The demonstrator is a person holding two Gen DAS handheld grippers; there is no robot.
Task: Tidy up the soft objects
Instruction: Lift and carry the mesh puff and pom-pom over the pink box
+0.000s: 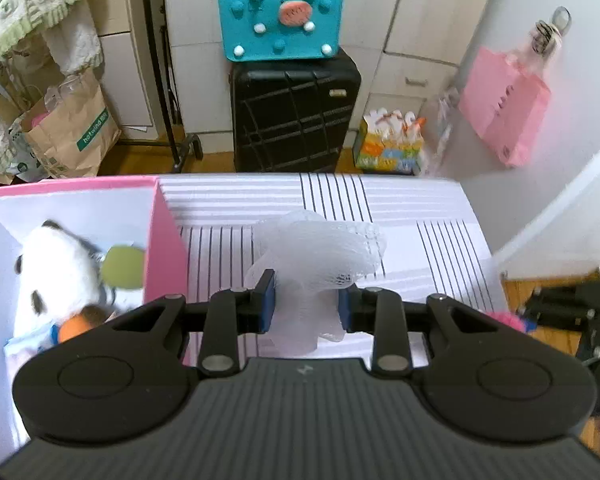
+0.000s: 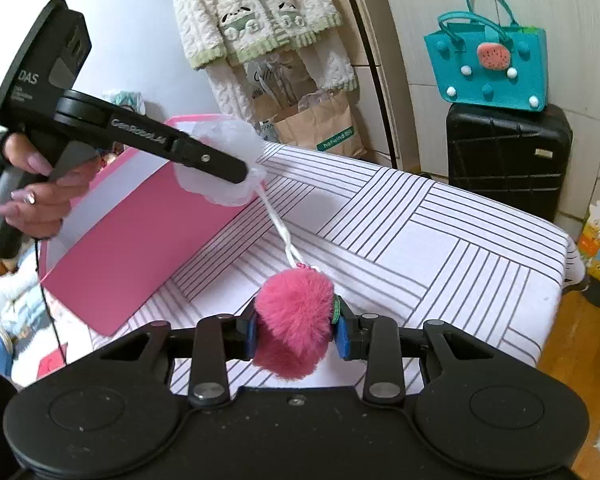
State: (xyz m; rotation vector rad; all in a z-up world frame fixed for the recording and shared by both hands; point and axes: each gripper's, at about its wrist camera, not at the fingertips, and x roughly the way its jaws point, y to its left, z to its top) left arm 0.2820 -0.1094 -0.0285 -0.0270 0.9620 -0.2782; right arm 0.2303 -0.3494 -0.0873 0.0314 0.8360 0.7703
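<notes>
Now, L to R: pink box w/ plush panda inside sits left of the left gripper, whose fingers are clamped on a white mesh pouf above the striped bed. Box is nearer this hand. Pouf's cord runs down-right to a pink pompom, fluffy, pinched in the right gripper.

Black suitcase against white cabinets; wooden floor; striped tabletop.
</notes>
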